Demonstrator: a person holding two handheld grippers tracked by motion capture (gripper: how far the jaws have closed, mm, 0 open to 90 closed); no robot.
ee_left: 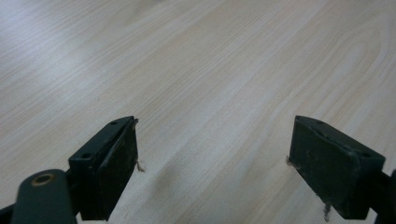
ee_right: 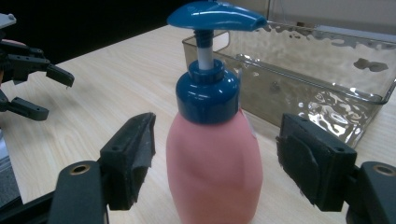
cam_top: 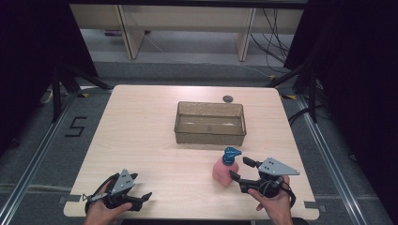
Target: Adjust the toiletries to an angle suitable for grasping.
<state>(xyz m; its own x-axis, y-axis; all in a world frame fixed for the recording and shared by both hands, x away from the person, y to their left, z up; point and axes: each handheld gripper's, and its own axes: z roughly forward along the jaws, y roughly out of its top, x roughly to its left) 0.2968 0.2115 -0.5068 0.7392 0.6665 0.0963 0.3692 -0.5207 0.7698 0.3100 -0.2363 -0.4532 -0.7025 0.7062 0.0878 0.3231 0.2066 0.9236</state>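
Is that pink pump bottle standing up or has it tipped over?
Upright: the pink pump bottle stands on its base on the table, blue pump head on top.

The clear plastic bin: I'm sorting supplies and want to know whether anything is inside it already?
The clear plastic bin looks empty in the high view; its bare floor shows through. From the right gripper view, the pink pump bottle covers part of its near wall.

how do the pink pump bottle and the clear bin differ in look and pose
The pump bottle is opaque pink with a blue pump and stands tall and narrow; the bin is see-through, rippled, low and wide. The bottle stands between the right gripper's jaws; the bin sits apart. Both rest upright on the table.
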